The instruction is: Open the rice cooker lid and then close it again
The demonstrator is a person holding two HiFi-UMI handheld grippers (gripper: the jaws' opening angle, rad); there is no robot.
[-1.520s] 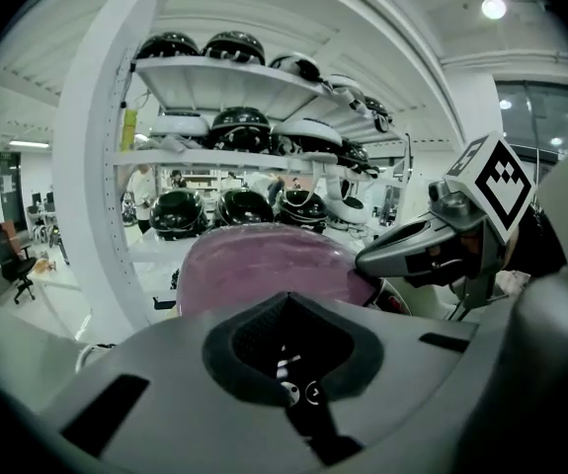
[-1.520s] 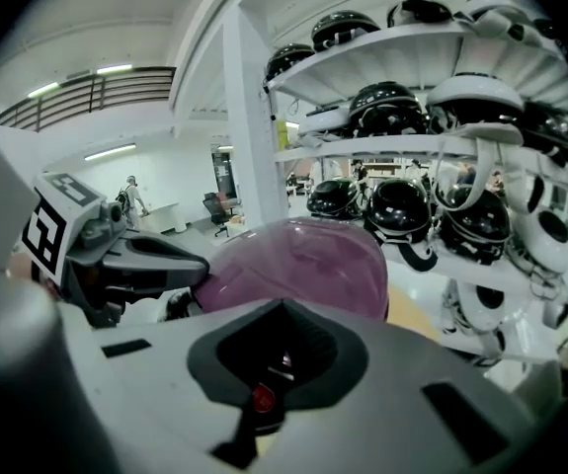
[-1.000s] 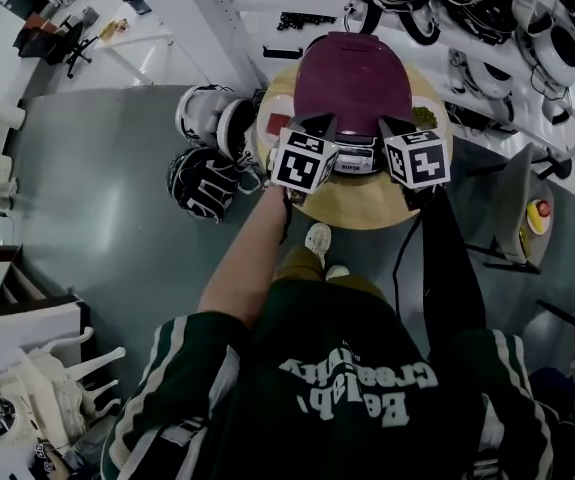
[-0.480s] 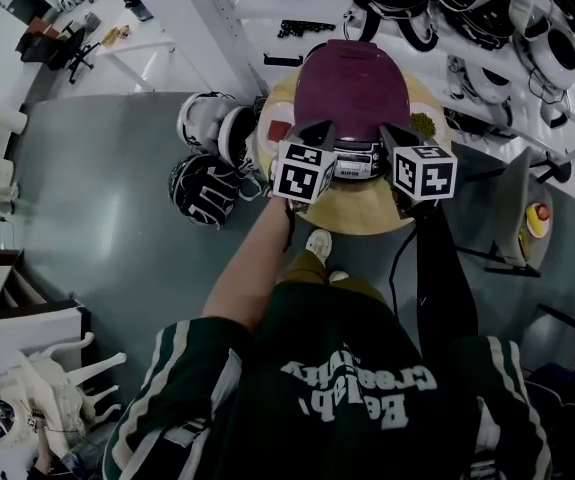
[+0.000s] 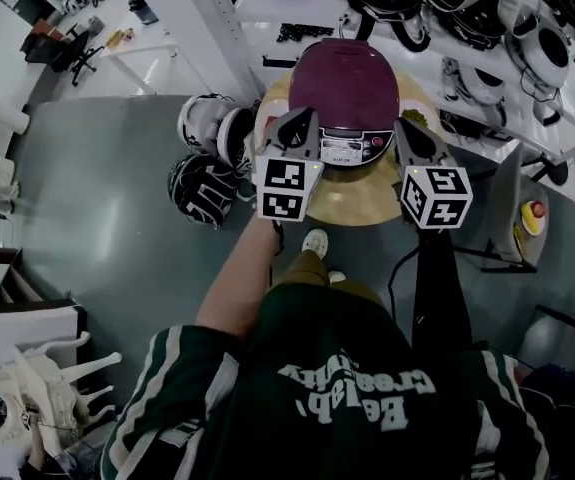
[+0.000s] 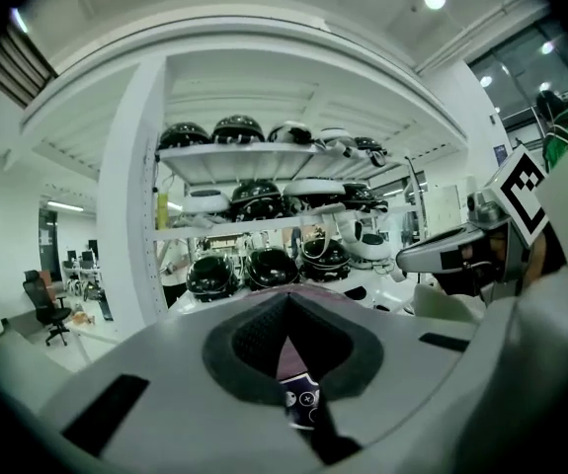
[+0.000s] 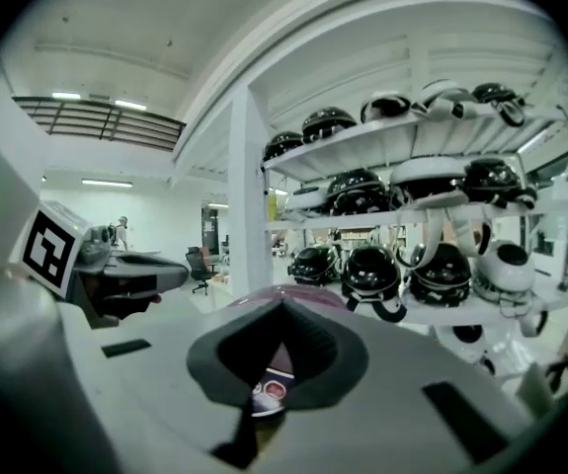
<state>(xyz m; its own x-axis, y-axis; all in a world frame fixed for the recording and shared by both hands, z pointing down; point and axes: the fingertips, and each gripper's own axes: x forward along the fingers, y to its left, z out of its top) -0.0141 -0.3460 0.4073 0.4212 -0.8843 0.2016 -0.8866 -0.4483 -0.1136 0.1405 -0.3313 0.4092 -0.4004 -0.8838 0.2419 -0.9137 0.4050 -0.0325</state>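
While we reach forward with both arms (image 5: 239, 283), our left hand-held gripper (image 5: 299, 118) and right hand-held gripper (image 5: 408, 128) hover nearly level, jaws pressed together, flanking the rice cooker (image 5: 347, 80), which sits lid-closed toward the far edge of the table (image 5: 355, 204).

Rice cooker (image 5: 345, 93) is sitting upright on the far half of a round wooden table (image 5: 352, 203), centred left to right. Its domed maroon lid (image 5: 345, 73) is lying fully shut and level. Its pale control panel (image 5: 353, 149) is facing the near side.
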